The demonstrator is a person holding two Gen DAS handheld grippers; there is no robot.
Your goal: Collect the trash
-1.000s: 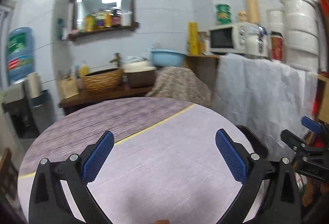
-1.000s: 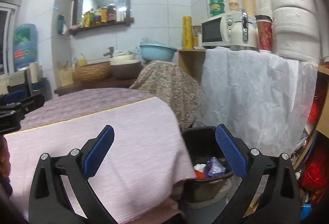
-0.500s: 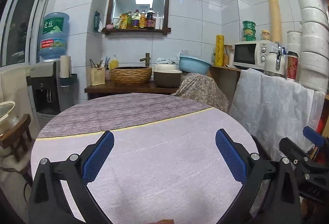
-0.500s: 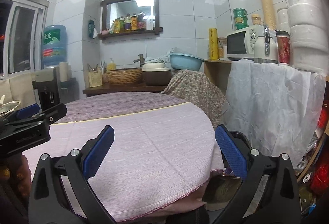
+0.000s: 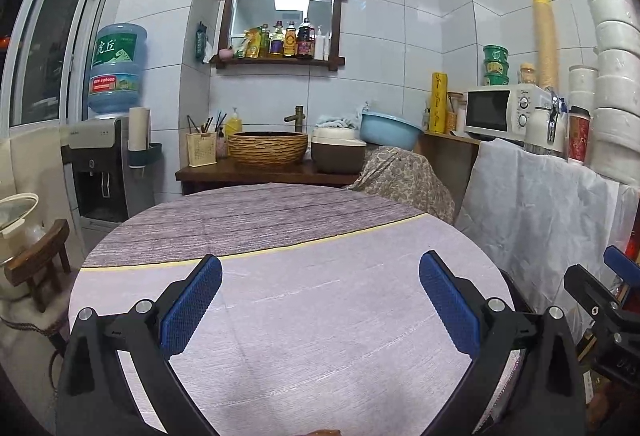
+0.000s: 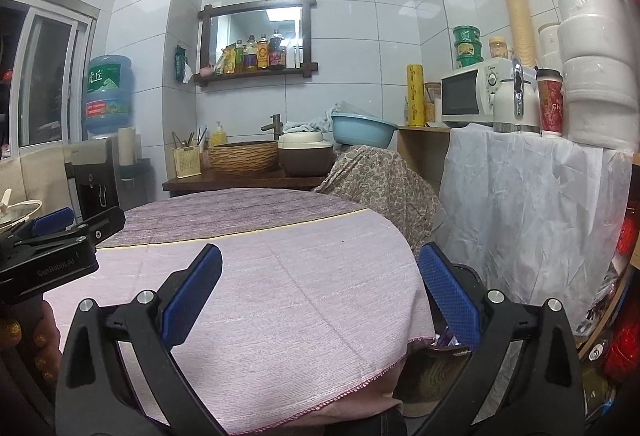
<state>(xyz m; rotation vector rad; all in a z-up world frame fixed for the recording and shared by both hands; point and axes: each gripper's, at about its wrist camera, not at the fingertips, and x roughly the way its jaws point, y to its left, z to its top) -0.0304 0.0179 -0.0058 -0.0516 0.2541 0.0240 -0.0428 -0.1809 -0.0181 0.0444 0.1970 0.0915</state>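
My left gripper (image 5: 320,276) is open above the round table (image 5: 320,336) with its lilac cloth, and nothing lies between its blue pads. My right gripper (image 6: 320,268) is open too, over the table's right edge. A dark trash bin (image 6: 432,364) stands on the floor beside the table, mostly hidden by the cloth hem and my right finger. A purple wrapper (image 6: 445,339) shows inside it. No loose trash is visible on the cloth. Each wrist view catches the other gripper: the right gripper (image 5: 600,296) at the right edge, the left gripper (image 6: 60,236) at the left, held by a hand (image 6: 40,344).
Behind the table is a wooden counter (image 5: 256,172) with a woven basket sink, a pot and a blue basin. A white-draped shelf (image 6: 528,204) with a microwave and stacked cups stands right. A water dispenser (image 5: 104,164) and a small stool (image 5: 40,256) stand left.
Both views have tilted upward and levelled. My right gripper has drawn back from above the bin, which now hides behind the table edge. Both stay open.
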